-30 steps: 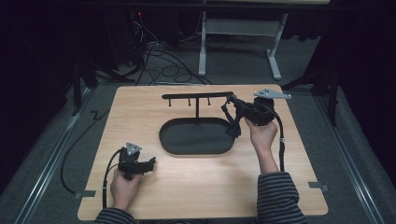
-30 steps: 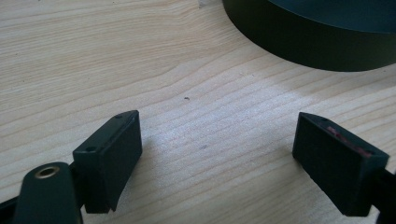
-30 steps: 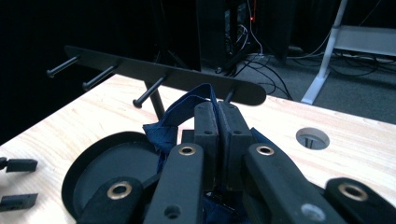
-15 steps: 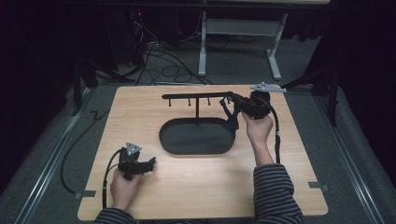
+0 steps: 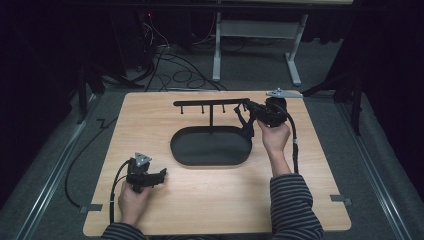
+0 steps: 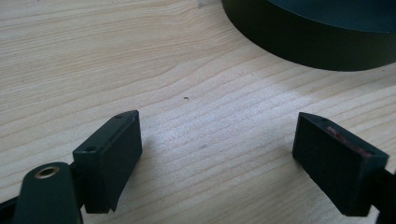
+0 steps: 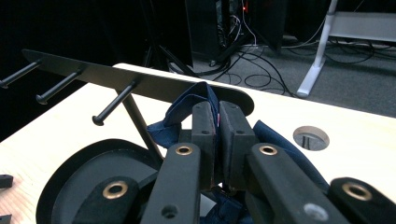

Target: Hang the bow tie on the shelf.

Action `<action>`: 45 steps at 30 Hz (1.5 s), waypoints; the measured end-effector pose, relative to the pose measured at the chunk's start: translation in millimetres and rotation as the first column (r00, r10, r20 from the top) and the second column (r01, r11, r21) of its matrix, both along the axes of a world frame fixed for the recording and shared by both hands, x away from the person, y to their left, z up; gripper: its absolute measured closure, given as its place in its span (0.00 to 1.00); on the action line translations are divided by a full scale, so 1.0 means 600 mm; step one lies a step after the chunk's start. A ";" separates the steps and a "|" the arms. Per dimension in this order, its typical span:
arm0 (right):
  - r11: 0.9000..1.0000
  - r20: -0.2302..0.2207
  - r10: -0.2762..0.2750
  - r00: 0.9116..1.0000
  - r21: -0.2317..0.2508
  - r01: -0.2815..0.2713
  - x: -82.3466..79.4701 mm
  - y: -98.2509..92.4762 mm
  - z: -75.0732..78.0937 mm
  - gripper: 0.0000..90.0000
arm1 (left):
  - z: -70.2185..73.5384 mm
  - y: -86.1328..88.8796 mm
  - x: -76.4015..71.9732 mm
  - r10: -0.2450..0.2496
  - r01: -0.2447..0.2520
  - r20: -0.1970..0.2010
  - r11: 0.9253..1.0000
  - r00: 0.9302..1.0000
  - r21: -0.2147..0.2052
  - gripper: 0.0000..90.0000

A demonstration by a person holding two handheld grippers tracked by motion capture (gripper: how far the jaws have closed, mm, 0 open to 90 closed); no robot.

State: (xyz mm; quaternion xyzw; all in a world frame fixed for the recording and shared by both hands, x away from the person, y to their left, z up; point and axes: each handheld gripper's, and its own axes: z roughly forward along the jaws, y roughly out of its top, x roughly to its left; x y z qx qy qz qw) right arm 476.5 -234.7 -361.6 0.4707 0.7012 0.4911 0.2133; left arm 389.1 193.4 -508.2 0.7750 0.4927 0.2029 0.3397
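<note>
Right gripper point(image 7: 212, 140) has just been easing its jaws a bit, w/ blue cloth point(image 7: 187, 109) pinched between, up at rack point(image 7: 140, 81) end. We think it's nearly hung. Left gripper point(image 6: 217, 154) wide open, empty.

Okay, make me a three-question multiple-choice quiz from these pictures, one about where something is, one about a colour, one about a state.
1. Where does the left gripper sit?
A. Inside the tray
B. On the table, in front of the tray on the person's side and to its left
C. On the floor

2. What colour is the cloth between the right gripper's fingers?
A. Dark blue
B. Yellow
C. White

3. How do the left gripper's fingers stand?
A. Pressed together
B. Clamped on the cloth
C. Wide apart over bare wood

Answers:
1 B: the high view shows it on the wooden table, short of the black oval tray.
2 A: the right gripper view shows dark blue fabric pinched beside the peg rack.
3 C: the left gripper view shows only wood grain between them.
</note>
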 end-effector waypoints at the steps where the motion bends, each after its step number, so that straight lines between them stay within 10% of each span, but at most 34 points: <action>1: 1.000 -0.005 -0.001 1.000 0.001 0.001 0.000 0.000 -0.001 0.96 | 0.000 0.000 0.000 0.000 0.000 0.000 1.000 1.000 0.000 0.18; 45: 0.999 -0.021 -0.043 0.999 0.028 0.043 -0.023 -0.039 -0.002 0.72 | 0.000 0.000 0.000 0.000 0.000 0.001 1.000 1.000 0.002 0.18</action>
